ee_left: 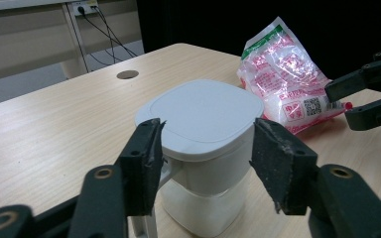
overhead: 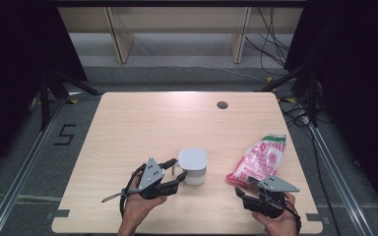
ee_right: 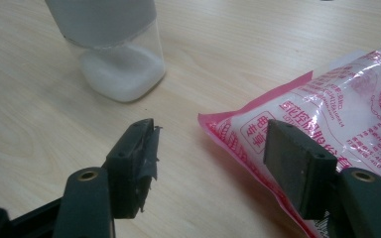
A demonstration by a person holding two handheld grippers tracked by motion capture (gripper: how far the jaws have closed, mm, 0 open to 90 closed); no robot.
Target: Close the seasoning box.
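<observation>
A white lidded container (overhead: 193,164) with white powder in its clear base stands on the wooden table (overhead: 152,123), front centre. My left gripper (overhead: 179,173) reaches it from the left, jaws open on either side of the lid (ee_left: 208,119); one pad (ee_left: 144,158) is right at the lid's edge, the other just off it. A pink and white plastic bag (overhead: 258,160) lies to the right of the container. My right gripper (overhead: 241,192) is at the bag's near corner, open, with the bag's edge (ee_right: 238,134) lying on the table between its jaws (ee_right: 211,148).
A round cable hole (overhead: 222,104) sits in the table's far side. Beyond the table are a pale wooden frame (overhead: 123,39) and loose cables (overhead: 275,44) on the floor. Dark curtains hang on both sides. The table's near edge is close under both hands.
</observation>
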